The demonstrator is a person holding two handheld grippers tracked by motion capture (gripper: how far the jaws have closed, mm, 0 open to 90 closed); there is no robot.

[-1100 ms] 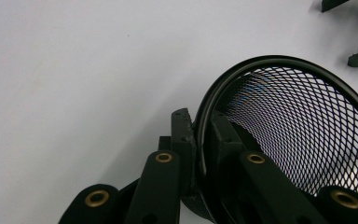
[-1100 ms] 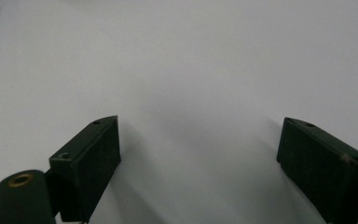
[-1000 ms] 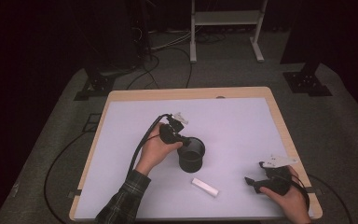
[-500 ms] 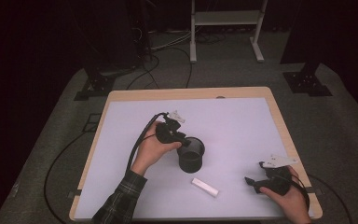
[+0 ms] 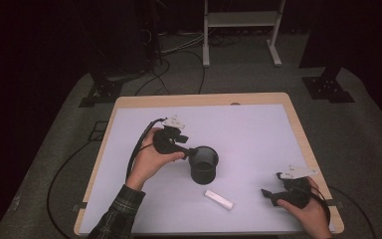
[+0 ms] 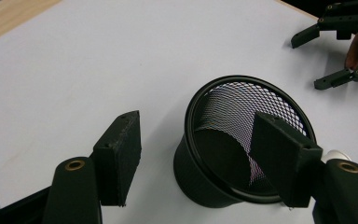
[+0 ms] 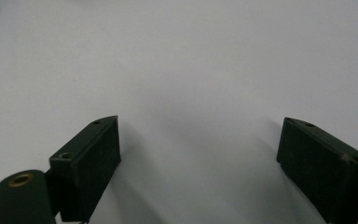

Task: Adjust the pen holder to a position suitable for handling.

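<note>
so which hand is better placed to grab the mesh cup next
Left. Its tongs are open at the black mesh cup, one jaw over the mouth. The right tongs sit open near the table's corner.

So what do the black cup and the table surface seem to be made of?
The black cup looks like metal wire mesh with a solid rim and base: light passes through its fine grid wall. The table top looks like a matte white sheet over wood, with a bare light wooden edge around it.
</note>
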